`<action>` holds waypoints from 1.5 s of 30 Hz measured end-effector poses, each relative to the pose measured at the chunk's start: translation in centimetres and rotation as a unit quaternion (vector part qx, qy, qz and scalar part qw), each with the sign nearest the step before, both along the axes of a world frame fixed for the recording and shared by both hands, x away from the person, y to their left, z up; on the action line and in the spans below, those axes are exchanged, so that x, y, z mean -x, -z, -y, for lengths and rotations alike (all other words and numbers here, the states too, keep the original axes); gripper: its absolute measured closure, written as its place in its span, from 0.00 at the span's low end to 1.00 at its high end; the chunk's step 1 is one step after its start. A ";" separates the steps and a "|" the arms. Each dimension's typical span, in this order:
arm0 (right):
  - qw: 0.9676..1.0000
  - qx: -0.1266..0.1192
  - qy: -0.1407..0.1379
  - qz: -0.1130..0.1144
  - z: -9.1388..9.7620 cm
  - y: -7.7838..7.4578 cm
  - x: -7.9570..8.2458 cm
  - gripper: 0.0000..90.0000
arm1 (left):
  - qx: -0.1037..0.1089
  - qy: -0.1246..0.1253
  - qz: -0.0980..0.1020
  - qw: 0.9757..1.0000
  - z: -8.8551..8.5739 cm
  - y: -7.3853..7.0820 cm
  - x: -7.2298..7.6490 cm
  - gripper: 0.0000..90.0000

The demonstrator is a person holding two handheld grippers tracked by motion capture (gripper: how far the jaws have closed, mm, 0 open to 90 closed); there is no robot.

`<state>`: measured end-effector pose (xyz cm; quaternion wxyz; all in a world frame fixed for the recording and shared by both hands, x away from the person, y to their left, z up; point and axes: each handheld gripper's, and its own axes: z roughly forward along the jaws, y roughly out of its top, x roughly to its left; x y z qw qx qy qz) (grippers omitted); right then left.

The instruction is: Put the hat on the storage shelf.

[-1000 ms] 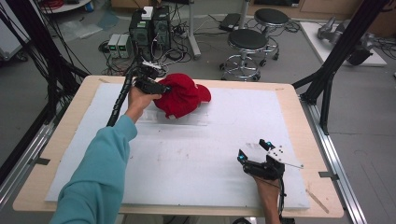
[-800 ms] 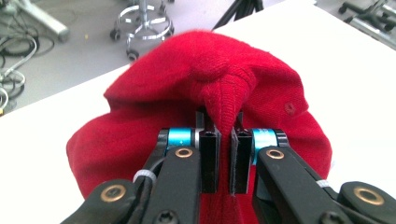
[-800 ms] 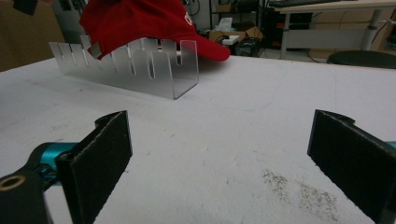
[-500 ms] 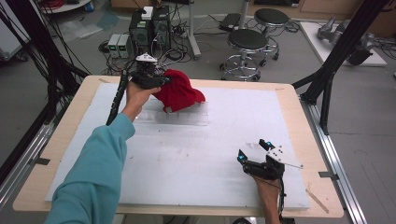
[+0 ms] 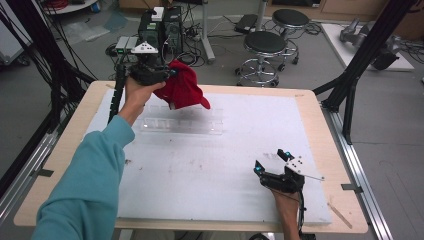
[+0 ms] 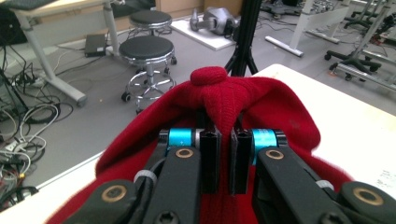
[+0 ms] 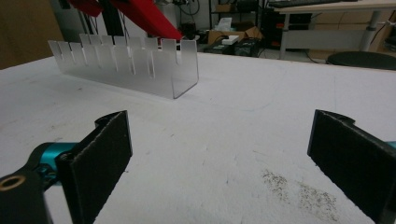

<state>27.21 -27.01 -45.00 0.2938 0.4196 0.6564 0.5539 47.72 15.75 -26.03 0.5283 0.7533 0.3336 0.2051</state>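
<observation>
While pinched in the left gripper (image 5: 167, 75), the red knit beanie (image 5: 182, 90) hangs lifted off the table, above the far-left part of the white mat (image 5: 210, 165), its loose edge drooping toward the right. Left gripper view: both black jaws nearly together, a fold of the beanie (image 6: 224, 100) bunched between them, a knit nub on top, red fabric spread beneath and around the jaws. Below the beanie, a clear acrylic slotted rack (image 5: 181, 121) lies on the mat, long side running left-right; beanie is above it, contact cannot be told. Right gripper view shows the rack (image 7: 126, 65) as a row of upright clear tabs with red fabric (image 7: 144, 16) above its far end. Right gripper (image 5: 272, 162) sits low at the near-right of the mat, jaws spread wide, nothing between them, well apart from rack and beanie. Teal sleeve (image 5: 85, 185) on the left arm. Wooden table (image 5: 320, 120) edges the mat; black stools (image 5: 265, 47) and cabling on the floor behind.
</observation>
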 end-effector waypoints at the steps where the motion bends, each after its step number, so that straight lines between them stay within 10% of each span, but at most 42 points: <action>1: 1.000 0.001 -0.001 0.002 0.0 0.0 0.0 0.06 | 0.000 0.003 0.002 1.000 0.0 -0.4 0.2 0.95; 14: 1.000 -0.002 -0.008 -0.002 0.0 0.0 0.0 0.06 | -0.006 0.079 0.007 0.997 -1.0 -3.9 4.1 0.95; 26: 1.000 0.009 -0.028 0.002 -0.1 -0.1 -0.1 0.06 | -0.027 0.193 -0.012 0.981 -1.1 -4.9 8.8 0.95; 33: 0.998 0.012 -0.056 -0.008 -0.5 -1.7 -0.2 0.06 | -0.030 0.209 -0.015 0.977 -1.6 -3.8 10.6 0.95; 45: 0.985 0.006 -0.173 0.018 -3.7 -7.3 -1.2 0.06 | -0.047 0.260 -0.020 0.964 -1.9 -2.0 13.1 0.95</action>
